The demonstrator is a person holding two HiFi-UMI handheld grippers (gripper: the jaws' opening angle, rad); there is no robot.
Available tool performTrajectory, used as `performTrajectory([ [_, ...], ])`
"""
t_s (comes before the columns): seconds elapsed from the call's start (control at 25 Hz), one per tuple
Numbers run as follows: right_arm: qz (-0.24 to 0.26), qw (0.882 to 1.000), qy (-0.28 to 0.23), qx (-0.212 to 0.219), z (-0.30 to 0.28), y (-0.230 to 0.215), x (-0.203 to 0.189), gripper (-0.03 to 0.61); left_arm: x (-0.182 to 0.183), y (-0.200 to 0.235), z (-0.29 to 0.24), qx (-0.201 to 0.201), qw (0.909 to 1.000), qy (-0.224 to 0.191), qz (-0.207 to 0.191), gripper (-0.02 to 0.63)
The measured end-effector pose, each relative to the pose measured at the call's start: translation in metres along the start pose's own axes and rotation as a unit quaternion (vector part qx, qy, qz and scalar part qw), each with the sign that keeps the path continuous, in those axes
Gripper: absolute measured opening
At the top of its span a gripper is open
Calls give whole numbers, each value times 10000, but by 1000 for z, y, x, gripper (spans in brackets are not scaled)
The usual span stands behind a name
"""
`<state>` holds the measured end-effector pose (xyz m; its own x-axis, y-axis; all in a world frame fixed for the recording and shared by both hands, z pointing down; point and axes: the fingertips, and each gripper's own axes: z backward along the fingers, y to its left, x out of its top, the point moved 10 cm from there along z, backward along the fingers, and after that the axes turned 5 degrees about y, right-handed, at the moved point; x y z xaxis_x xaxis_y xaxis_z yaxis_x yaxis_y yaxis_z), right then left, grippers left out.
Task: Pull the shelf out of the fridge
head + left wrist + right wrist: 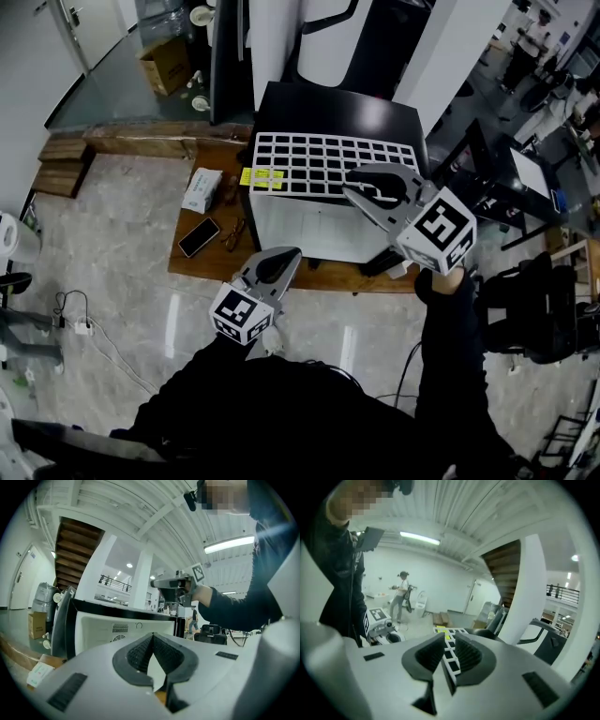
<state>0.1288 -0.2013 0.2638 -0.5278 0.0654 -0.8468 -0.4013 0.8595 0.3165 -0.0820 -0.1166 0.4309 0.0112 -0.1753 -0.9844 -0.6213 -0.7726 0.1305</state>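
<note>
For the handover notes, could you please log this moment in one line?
shelf: flat atop fridge | left claw: shut, empty, facing fridge | right claw: over shelf's right end, nearly closed, grip unclear

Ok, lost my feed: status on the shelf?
Left gripper: jaws shut, empty. Right gripper: jaws slightly apart, over shelf. Shelf out, atop fridge. Nothing blocking.

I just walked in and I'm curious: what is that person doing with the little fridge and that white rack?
A person holds a gripper in each hand in front of a small white fridge. The white wire shelf is already out and looks to lie across the fridge's top. The right gripper hovers over the shelf's right end with its jaws slightly apart, not gripping it. The left gripper is lower down, shut and empty.
</note>
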Motion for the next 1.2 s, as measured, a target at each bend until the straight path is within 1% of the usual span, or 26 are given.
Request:
performTrajectory([
  [0.04,-183,9989,-354,-228,11,13,-6,54,2,-3,3,-25,10000,-26,12,6],
  [0.12,-597,9910,-992,-669,30,41,-19,25,9,-10,10,-99,9999,-99,39,6],
  [0.2,-802,9814,-1508,-871,43,71,-29,12,15,-19,18,-176,9997,-141,21,6],
  [0.24,-807,9788,-1646,-910,48,85,-35,11,17,-23,21,-204,9997,-151,8,6],
  [0.32,-787,9749,-1784,-1074,56,112,-49,8,19,-33,28,-249,9995,-170,-18,6],
  [0.4,-934,9677,-1919,-1339,63,134,-66,6,20,-43,33,-304,9993,-186,-66,6],
  [0.48,-1283,9597,-1999,-1503,68,152,-81,6,18,-53,38,-368,9990,-185,-179,6],
  [0.6,-1724,9510,-2008,-1600,73,172,-96,6,10,-67,47,-419,9983,-217,-344,6],
  [0.72,-2113,9413,-2109,-1574,75,184,-107,6,3,-80,54,-445,9986,-160,-239,6],
  [0.76,-2155,9409,-2128,-1518,74,188,-108,6,1,-82,55,-463,9986,-121,-224,6],
  [0.92,-2060,9476,-2095,-1255,67,203,-106,6,-9,-87,58,-546,9981,-37,-272,6],
  [1.04,-2046,9519,-2016,-1063,58,214,-106,6,-10,-90,60,-521,9985,-18,-184,6],
  [1.2,-1821,9609,-1829,-999,52,228,-108,6,-7,-91,62,-454,9989,-76,-117,6],
])
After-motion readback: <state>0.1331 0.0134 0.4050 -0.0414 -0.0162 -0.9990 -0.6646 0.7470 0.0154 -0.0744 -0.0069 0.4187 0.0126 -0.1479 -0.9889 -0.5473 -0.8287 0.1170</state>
